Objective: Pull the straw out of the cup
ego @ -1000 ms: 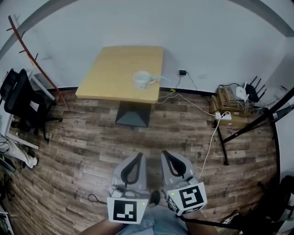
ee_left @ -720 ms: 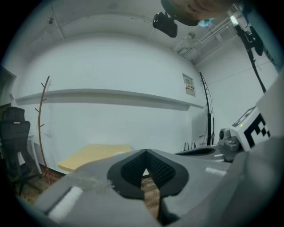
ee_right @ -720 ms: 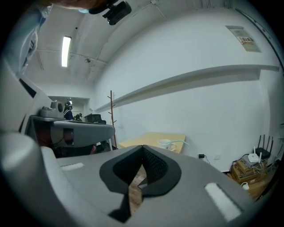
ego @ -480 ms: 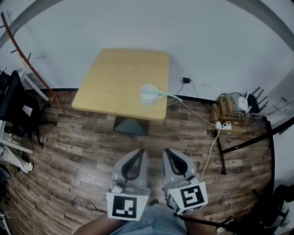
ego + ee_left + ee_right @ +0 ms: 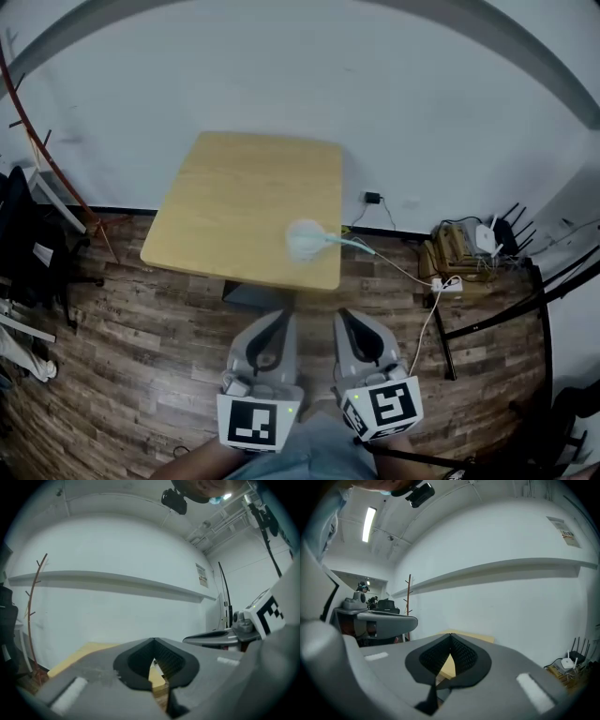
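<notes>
A pale translucent cup (image 5: 304, 239) stands near the front right corner of the wooden table (image 5: 234, 202). A teal straw (image 5: 352, 247) sticks out of it to the right, past the table edge. Both grippers are held side by side over the floor, short of the table and pointing at it. My left gripper (image 5: 284, 317) is shut and empty, its tips meeting in the left gripper view (image 5: 153, 641). My right gripper (image 5: 342, 315) is likewise shut on nothing (image 5: 450, 635). Neither gripper view shows the cup; only a sliver of tabletop appears behind the jaws.
White cables and a power strip (image 5: 448, 282) lie on the wood floor to the right, beside a box with a router (image 5: 469, 242). A black stand's legs (image 5: 497, 305) cross there. At the left are a coat rack (image 5: 37, 155) and a dark chair (image 5: 21, 234).
The table and cup have drawn nearer and lower in the head view as both grippers travelled forward together. Both stay shut and empty.
</notes>
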### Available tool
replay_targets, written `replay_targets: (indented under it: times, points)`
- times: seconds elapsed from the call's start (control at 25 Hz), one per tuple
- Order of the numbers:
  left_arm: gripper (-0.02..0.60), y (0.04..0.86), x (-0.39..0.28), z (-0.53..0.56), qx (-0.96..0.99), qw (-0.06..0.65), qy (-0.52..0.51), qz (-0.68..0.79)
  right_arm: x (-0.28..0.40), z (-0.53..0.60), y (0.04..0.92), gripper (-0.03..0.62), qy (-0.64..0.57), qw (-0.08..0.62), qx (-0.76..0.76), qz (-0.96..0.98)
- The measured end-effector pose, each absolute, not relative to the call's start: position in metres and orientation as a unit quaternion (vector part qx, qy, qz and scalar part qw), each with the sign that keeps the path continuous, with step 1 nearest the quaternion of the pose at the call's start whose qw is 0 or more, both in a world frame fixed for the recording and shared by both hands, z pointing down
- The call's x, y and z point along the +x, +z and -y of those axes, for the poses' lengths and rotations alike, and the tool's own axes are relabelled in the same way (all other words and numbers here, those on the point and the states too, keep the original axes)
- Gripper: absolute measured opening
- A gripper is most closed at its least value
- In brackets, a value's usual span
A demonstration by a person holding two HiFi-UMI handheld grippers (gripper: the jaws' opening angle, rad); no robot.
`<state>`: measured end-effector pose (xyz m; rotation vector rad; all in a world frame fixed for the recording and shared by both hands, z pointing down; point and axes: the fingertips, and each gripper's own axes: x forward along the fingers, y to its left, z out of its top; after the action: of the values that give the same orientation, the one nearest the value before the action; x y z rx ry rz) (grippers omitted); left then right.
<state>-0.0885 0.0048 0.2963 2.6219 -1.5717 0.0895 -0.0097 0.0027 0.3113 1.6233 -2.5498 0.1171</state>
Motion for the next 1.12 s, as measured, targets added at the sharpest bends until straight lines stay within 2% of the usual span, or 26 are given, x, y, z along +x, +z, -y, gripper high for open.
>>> replay_targets:
  times: [0.52, 1.12]
  points:
    - [0.02, 0.321, -0.066, 0.043, 0.854, 0.068, 0.06, 0.513, 0.019, 0.041, 0.326, 0.008, 0.065, 0.063, 0.539, 0.837]
    - [0.02, 0.329, -0.02, 0.152, 0.827, 0.068, 0.093, 0.551, 0.055, 0.153, 0.323, 0.008, 0.073, 0.041, 0.471, 0.878]
